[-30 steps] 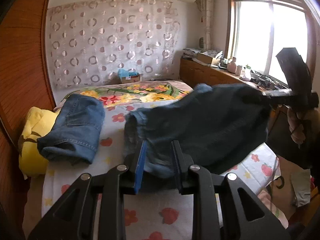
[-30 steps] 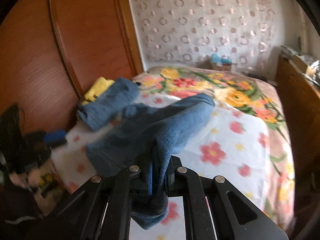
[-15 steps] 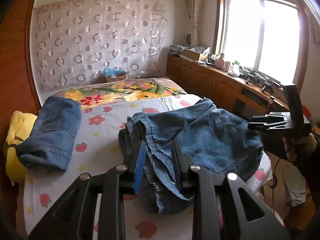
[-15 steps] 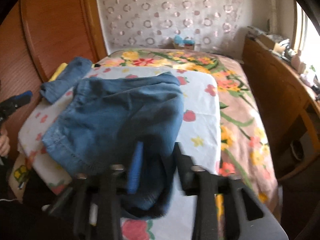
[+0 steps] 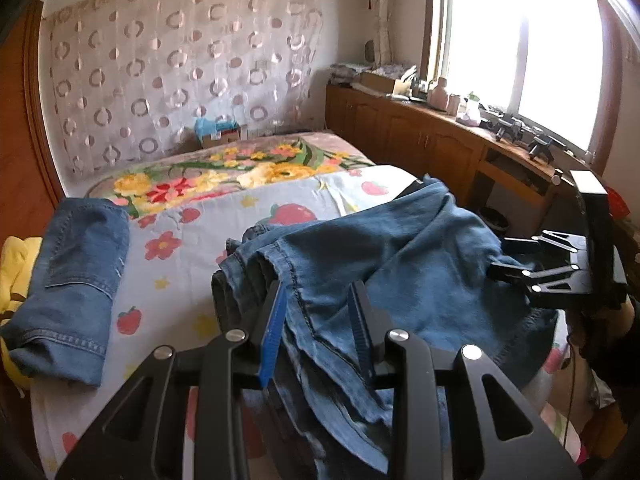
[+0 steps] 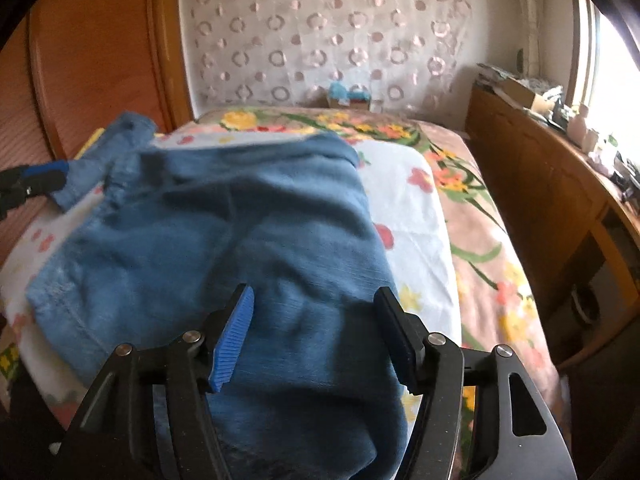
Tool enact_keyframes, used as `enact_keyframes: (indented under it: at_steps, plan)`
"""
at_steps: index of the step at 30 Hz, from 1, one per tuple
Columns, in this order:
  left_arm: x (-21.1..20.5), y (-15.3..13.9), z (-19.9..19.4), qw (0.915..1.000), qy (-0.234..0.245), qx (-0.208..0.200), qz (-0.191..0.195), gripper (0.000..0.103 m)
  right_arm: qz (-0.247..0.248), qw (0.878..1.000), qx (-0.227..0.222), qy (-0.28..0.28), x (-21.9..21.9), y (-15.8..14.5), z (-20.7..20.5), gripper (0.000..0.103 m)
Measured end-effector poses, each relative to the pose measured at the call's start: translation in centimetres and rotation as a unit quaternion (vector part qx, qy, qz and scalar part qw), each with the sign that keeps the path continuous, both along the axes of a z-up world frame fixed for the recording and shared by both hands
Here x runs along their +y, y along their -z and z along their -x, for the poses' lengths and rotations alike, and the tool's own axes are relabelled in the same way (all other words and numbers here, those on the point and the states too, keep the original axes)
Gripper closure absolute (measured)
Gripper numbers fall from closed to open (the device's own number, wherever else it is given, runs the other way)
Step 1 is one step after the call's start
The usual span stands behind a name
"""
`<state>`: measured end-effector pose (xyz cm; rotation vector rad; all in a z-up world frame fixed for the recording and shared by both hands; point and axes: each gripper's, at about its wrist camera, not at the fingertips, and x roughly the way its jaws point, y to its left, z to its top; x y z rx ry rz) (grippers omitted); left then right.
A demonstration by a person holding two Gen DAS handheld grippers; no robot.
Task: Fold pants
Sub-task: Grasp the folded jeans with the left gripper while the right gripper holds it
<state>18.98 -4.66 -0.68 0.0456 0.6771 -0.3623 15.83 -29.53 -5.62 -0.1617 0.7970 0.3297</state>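
Left gripper point(image 5: 318, 312): jaws parted, fingers level and pointing forward, blue pad point(image 5: 273, 332) on the left finger. Right gripper point(image 6: 316, 332): jaws spread wide, blue pad point(image 6: 232, 340) on left finger, also level, low, pointing forward.

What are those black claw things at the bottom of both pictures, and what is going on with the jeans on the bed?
Those are hand-held two-finger grippers, one per hand, each carrying a camera that looks along its fingers. One picture comes from the left gripper, the other from the right gripper. Both are open over the loose blue denim pants lying on the white flower-print sheet; neither holds anything. In the left view the right gripper shows at the pants' far edge. Further left, another folded pair of blue jeans rests against a yellow cloth.
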Motion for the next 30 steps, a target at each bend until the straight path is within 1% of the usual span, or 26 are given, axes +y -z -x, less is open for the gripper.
enact_keyframes:
  at_steps: [4, 6, 9, 11, 15, 18, 21, 24, 25, 26, 30]
  plan:
    - [0.0, 0.6, -1.8, 0.9999, 0.002, 0.012, -0.002, 0.072, 0.001, 1.000, 0.004, 0.007, 0.1, 0.9, -0.2, 0.038]
    - [-0.1, 0.9, -2.7, 0.9998, 0.004, 0.018, -0.005, 0.072, 0.011, 1.000, 0.005, 0.011, 0.3, 1.5, -0.4, 0.036]
    - [-0.1, 1.3, -3.8, 0.9996, 0.008, 0.024, -0.011, 0.072, 0.021, 1.000, 0.008, 0.018, 0.8, 2.3, -0.5, 0.036]
    - [-0.1, 1.4, -4.7, 0.9995, 0.006, 0.027, -0.014, 0.072, 0.016, 1.000, 0.008, 0.017, 0.7, 2.3, -0.7, 0.036]
    - [-0.1, 1.8, -6.2, 0.9994, 0.001, 0.031, -0.018, 0.072, -0.016, 0.999, 0.032, 0.016, -0.2, 2.8, -1.3, 0.035]
    - [-0.4, 2.3, -7.3, 0.9989, 0.005, 0.039, -0.026, 0.072, -0.033, 0.999, 0.039, 0.019, -0.7, 2.8, -1.6, 0.035]
    - [-0.7, 2.6, -7.7, 0.9985, 0.009, 0.041, -0.036, 0.072, -0.038, 0.998, 0.042, 0.018, -0.8, 2.8, -1.6, 0.035]
    - [-0.7, 2.4, -7.6, 0.9989, 0.016, 0.033, -0.030, 0.072, -0.045, 0.998, 0.045, 0.019, -1.0, 2.8, -1.7, 0.035]
    - [-0.8, 2.2, -7.5, 0.9990, 0.018, 0.028, -0.029, 0.074, -0.047, 0.998, 0.046, 0.019, -1.3, 2.8, -1.8, 0.035]
    - [-0.8, 2.0, -7.3, 0.9991, 0.020, 0.024, -0.030, 0.083, -0.048, 0.998, 0.045, 0.019, -1.4, 2.8, -1.7, 0.035]
    - [-1.1, 1.3, -6.9, 0.9988, 0.032, 0.022, -0.030, 0.088, -0.047, 0.998, 0.044, 0.019, -1.4, 2.8, -1.8, 0.035]
